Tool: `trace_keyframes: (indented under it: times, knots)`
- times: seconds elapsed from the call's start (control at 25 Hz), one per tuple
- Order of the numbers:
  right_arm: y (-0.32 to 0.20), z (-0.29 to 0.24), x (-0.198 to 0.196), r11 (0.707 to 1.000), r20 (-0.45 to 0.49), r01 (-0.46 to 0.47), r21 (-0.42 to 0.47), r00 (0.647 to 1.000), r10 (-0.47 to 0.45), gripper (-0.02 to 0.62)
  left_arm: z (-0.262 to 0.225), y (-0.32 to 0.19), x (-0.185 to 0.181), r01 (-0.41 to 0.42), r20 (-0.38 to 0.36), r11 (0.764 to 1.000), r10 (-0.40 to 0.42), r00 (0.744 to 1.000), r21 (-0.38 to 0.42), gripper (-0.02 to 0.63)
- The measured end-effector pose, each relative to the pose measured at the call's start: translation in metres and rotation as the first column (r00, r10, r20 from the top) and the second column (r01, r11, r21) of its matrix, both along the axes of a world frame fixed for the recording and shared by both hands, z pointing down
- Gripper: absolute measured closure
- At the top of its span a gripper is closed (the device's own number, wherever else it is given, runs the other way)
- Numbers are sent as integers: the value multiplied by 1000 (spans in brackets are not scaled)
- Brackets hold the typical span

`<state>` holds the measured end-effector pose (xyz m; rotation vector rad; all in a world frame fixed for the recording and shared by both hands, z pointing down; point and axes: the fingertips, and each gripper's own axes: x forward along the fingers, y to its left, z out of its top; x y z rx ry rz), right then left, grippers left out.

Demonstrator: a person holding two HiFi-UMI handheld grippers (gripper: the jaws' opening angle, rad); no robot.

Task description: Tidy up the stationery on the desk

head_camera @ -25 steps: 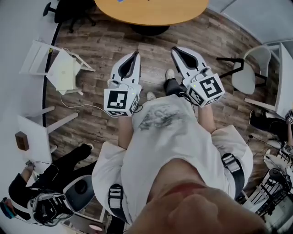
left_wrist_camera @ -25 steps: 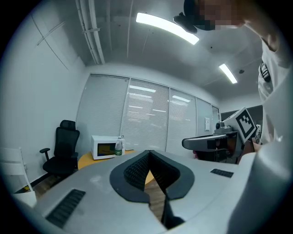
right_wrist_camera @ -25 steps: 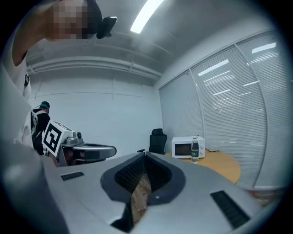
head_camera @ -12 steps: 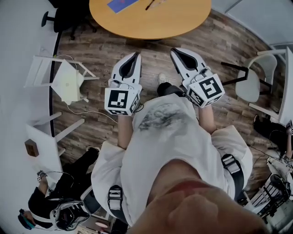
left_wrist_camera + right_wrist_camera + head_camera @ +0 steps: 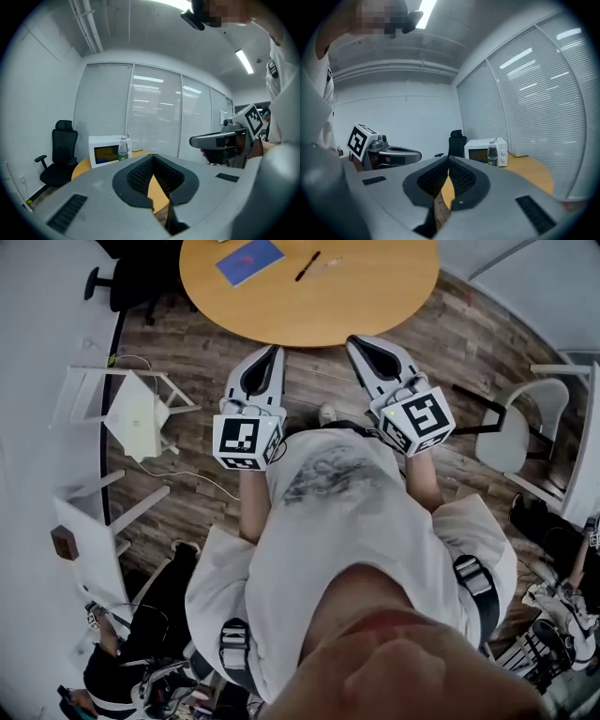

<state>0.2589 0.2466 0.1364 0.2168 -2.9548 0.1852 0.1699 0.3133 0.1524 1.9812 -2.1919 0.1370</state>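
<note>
A round orange table (image 5: pixel 356 296) lies ahead at the top of the head view. On it are a blue notebook (image 5: pixel 249 261) and a black pen (image 5: pixel 307 265), with a pale pen (image 5: pixel 330 261) beside it. My left gripper (image 5: pixel 278 350) and right gripper (image 5: pixel 353 339) are held side by side at the table's near edge, above the wooden floor. Both are shut with nothing in them. In the left gripper view the left gripper (image 5: pixel 152 157) shows its pads meeting, as do those of the right gripper (image 5: pixel 448 159) in the right gripper view.
A white microwave (image 5: pixel 107 150) and a water bottle (image 5: pixel 123 147) stand on the table's far side. A black office chair (image 5: pixel 131 268) is behind it. White chairs stand at the left (image 5: pixel 131 413) and right (image 5: pixel 511 418). Another person (image 5: pixel 122 662) sits at bottom left.
The person has walked toward the table with both grippers held out. The table has slid closer, and the notebook and pens have come into view.
</note>
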Motion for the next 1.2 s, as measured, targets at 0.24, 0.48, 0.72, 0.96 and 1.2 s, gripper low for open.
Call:
trace_keyframes:
  times: [0.24, 0.48, 0.72, 0.96, 1.2]
  knots:
    - [-35, 8, -23, 1000, -13, -14, -14, 1000, 14, 531, 4, -33, -19, -6, 4, 1000, 6, 1000, -8, 598]
    - [-66, 21, -56, 999, -59, -51, -1, 997, 50, 531, 12, -70, -54, -45, -8, 999, 45, 999, -1, 598]
    - [-105, 34, -105, 995, -88, -95, -22, 992, 92, 531, 23, -117, -103, -97, -21, 995, 97, 995, -2, 598]
    - [-150, 53, -152, 984, -148, -169, -63, 976, 158, 531, 42, -165, -149, -175, -60, 984, 172, 983, -38, 598]
    - [-194, 88, -188, 952, -233, -286, -107, 938, 256, 531, 69, -210, -185, -260, -79, 963, 255, 964, -68, 598]
